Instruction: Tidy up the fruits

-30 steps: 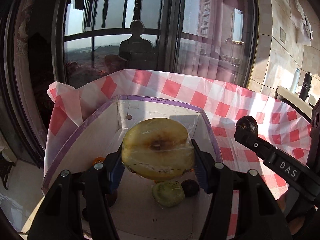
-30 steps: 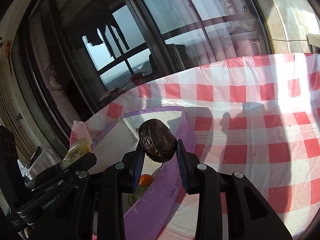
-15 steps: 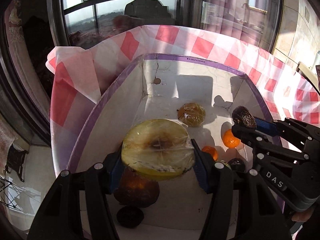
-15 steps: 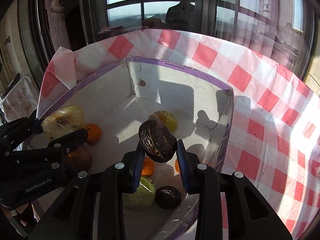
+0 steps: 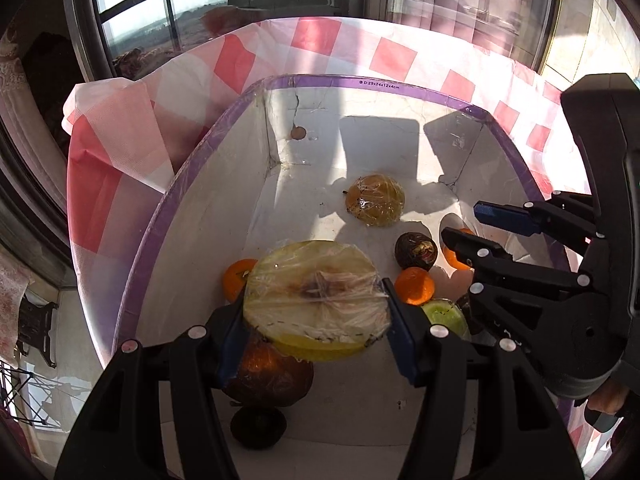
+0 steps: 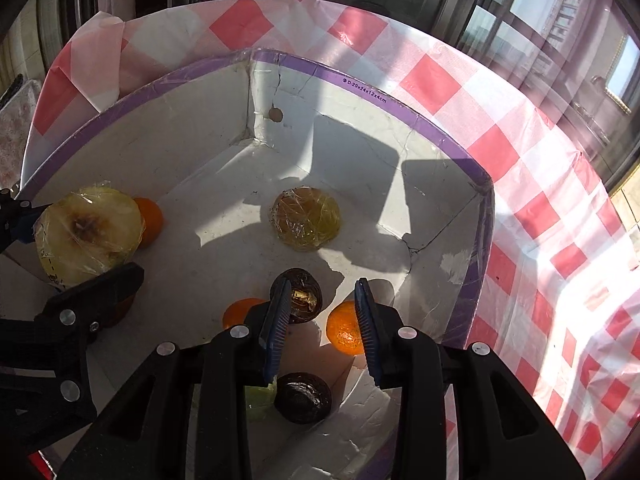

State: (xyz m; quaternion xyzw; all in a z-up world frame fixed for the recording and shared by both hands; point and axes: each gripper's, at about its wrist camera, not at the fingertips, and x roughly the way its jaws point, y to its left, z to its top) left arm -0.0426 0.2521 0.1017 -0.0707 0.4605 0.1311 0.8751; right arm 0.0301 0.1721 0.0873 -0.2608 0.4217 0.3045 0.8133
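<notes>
Already most of the fruit sat in the white box (image 6: 440,152). My right gripper (image 6: 322,316) was spreading, the dark wrapped fruit (image 6: 302,296) loose below it; my left gripper (image 5: 316,320) clenched the wrapped apple half (image 5: 316,296) above the box, not yet dropped.

fruits (image 6: 306,218) lie in box (image 6: 360,84) on tablecloth (image 6: 520,216).

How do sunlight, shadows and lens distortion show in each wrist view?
Left wrist view: hard sun throws dark gripper shadows on the box's back wall; cling film on the halved fruit glints; fisheye bows the purple rim.
Right wrist view: sharp shadows cross the box floor; window reflections, curved checks on the tablecloth.
</notes>
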